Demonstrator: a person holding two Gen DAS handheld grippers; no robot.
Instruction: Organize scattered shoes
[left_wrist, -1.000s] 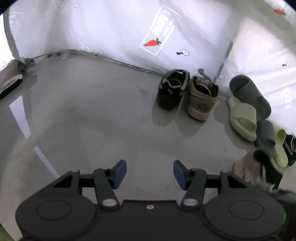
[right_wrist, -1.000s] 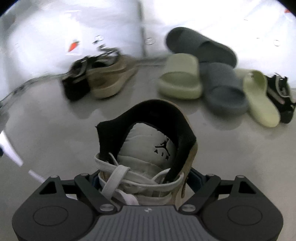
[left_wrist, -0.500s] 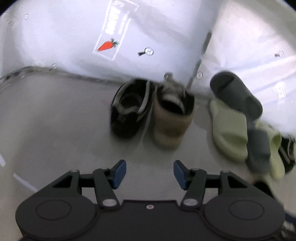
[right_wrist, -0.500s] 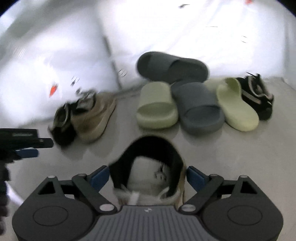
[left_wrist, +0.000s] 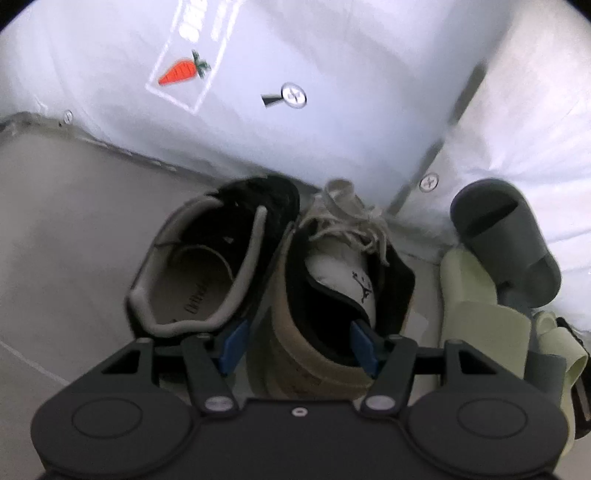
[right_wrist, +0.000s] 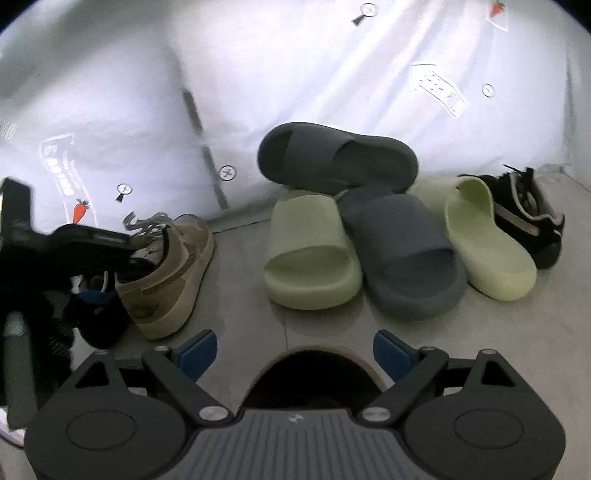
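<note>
With the tan high-top sneaker (left_wrist: 325, 325) standing on the floor (left_wrist: 74, 229) at the foot of the white sheet wall (left_wrist: 332, 66), my left gripper (left_wrist: 297, 345) is spread around its heel collar: one blue pad outside, one inside the opening, not pinching. Black shoe (left_wrist: 207, 266) sits touching its left side. Right gripper (right_wrist: 293, 350) is also spread wide, above the dark collar of another shoe (right_wrist: 317, 373), no contact. Beyond: pale green slide (right_wrist: 310, 254), grey slide (right_wrist: 406, 254), second grey slide (right_wrist: 336, 157) against the wall, another green slide (right_wrist: 487, 243), black sneaker (right_wrist: 528, 218).
</note>
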